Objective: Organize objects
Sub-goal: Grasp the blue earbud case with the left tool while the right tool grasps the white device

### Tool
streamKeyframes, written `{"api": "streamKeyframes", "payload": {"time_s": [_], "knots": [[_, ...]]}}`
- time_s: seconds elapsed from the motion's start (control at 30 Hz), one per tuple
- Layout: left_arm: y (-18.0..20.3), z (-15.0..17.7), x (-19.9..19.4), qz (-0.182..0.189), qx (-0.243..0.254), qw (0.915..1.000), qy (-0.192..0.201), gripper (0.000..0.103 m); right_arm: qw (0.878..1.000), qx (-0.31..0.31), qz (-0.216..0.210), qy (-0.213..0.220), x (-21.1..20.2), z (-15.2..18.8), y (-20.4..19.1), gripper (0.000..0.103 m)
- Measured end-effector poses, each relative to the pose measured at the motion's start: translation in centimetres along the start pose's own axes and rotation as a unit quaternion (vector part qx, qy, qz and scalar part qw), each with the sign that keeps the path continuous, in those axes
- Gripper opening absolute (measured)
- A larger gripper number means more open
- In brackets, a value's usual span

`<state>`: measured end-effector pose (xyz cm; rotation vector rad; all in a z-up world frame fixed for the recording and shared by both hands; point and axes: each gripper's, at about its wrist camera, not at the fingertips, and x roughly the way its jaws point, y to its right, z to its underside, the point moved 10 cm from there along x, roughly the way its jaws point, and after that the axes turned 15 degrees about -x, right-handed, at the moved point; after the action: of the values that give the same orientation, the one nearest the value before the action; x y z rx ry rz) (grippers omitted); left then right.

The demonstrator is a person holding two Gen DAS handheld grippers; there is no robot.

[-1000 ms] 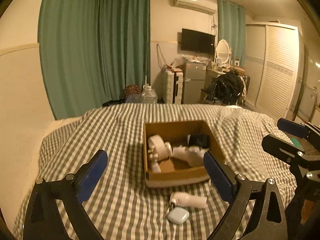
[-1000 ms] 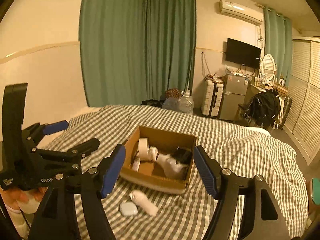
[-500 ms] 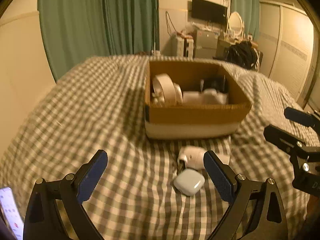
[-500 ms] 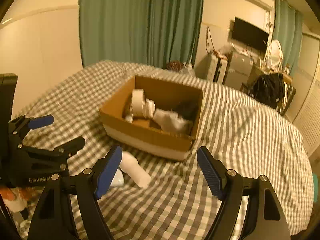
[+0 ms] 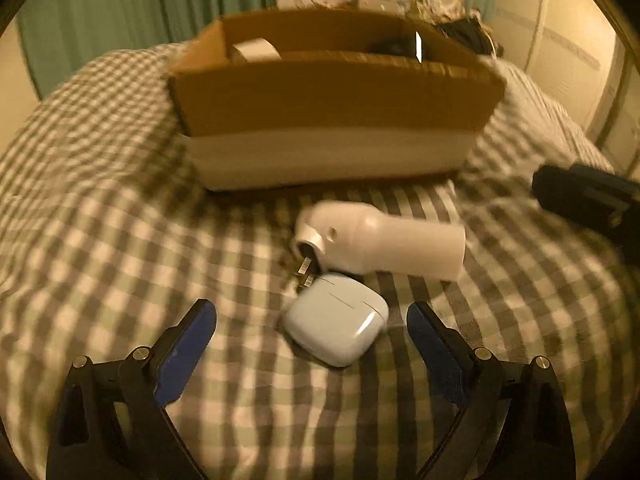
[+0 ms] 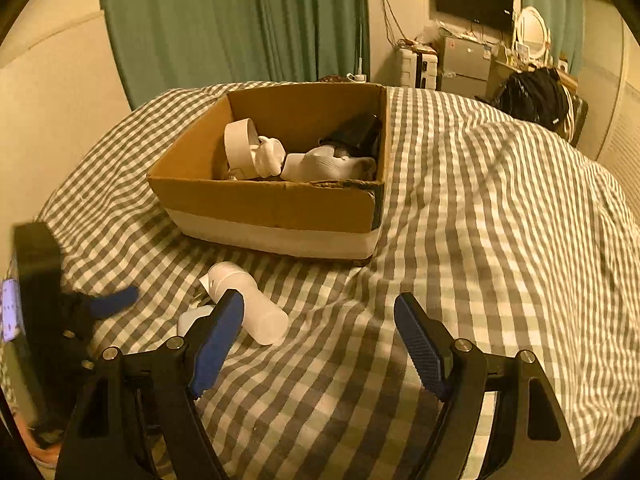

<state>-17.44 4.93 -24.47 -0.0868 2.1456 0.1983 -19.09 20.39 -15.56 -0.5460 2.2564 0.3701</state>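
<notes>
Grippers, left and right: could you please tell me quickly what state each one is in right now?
Left gripper: open, empty, fingers either side of the earbud case.
Right gripper: open, holding nothing.

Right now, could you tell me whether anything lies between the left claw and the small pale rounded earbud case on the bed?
Nothing visible does. The left claw is open, and the small pale rounded earbud case lies on the checked bedspread just ahead of its fingers. The white cylindrical bottle lies beyond the case, before the cardboard box.
</notes>
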Motion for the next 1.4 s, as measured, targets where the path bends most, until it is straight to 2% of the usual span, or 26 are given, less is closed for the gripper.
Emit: {"api": "streamKeyframes", "payload": {"time_s": [0.1,0.17,0.2,0.47,0.6,0.77,1.0,1.2,1.27,1.3,1.37,1.4], "knots": [[1.1,0.5,0.7,0.016,0.013,0.9997,-0.016,0.08,1.0,0.0,-0.001,-0.002,0.1,0.1,-0.1,0.077],[1.5,0.8,1.2,0.026,0.013,0.9991,-0.031,0.064,1.0,0.0,-0.002,-0.005,0.3,0.2,-0.2,0.077],[1.4,0.9,1.4,0.025,0.012,0.999,-0.034,0.059,1.0,0.0,-0.002,-0.006,0.4,0.1,-0.3,0.077],[-0.3,1.6,-1.5,0.028,-0.02,0.9988,-0.034,0.059,1.0,-0.005,0.001,-0.013,0.8,0.2,-0.6,0.077],[-1.8,0.2,-4.3,0.025,-0.035,0.9991,-0.003,0.059,1.0,-0.015,0.0,-0.017,1.1,0.1,-1.0,0.077],[-4.6,-3.0,-6.2,-0.005,-0.034,0.9987,0.038,0.059,0.998,-0.046,-0.024,-0.036,3.3,-1.2,-2.9,0.077],[-8.7,-5.0,-6.6,-0.034,-0.038,0.9973,0.052,0.059,0.988,-0.102,-0.053,-0.099,8.1,-1.6,-6.3,0.077],[-8.2,-4.7,-5.5,-0.027,-0.032,0.9982,0.044,0.059,0.977,-0.127,-0.07,-0.159,11.7,0.4,-8.2,0.077],[-8.2,-4.6,-5.4,-0.022,-0.033,0.9983,0.043,0.059,0.974,-0.14,-0.062,-0.168,12.0,0.9,-8.5,0.074],[-8.1,-4.6,-5.3,-0.021,-0.034,0.9983,0.043,0.059,0.974,-0.143,-0.057,-0.167,11.9,0.9,-8.6,0.061],[-8.2,-4.4,-5.5,-0.017,-0.036,0.9983,0.043,0.059,0.977,-0.139,-0.053,-0.156,11.3,0.9,-8.6,0.049],[-8.2,-4.4,-5.6,-0.016,-0.036,0.9983,0.044,0.059,0.979,-0.136,-0.049,-0.144,10.6,0.8,-8.7,0.039]]}}
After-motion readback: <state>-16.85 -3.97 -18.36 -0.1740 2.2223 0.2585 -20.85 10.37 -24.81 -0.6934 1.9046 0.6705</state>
